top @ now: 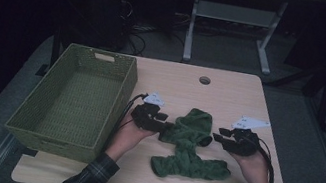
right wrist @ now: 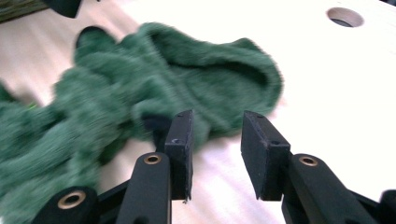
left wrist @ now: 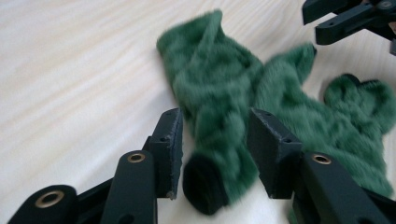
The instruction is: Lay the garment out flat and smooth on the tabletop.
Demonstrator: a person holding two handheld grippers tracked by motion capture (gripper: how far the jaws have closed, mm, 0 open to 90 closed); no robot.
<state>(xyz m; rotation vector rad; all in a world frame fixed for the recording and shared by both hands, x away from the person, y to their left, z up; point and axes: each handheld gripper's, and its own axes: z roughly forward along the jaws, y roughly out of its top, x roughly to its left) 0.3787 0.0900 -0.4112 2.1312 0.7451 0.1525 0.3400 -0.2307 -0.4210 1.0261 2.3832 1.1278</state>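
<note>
Looked like a lab or workshop setup: light wooden desk (top: pixel 232 91) with a cable hole (top: pixel 204 80), tangled cables (top: pixel 135 33) on grey carpet, metal table legs (top: pixel 192 25) behind.

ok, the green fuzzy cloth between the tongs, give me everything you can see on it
The green cloth is a fuzzy, plush-looking fabric piece, dark green, crumpled and twisted into lobes rather than spread flat. It lies on the wooden table, right of the woven basket and apart from it. A rolled end with a dark opening sits between the jaws of the left tongs, with gaps to both pads. The right tongs stand open at its other edge, nothing between them.
</note>
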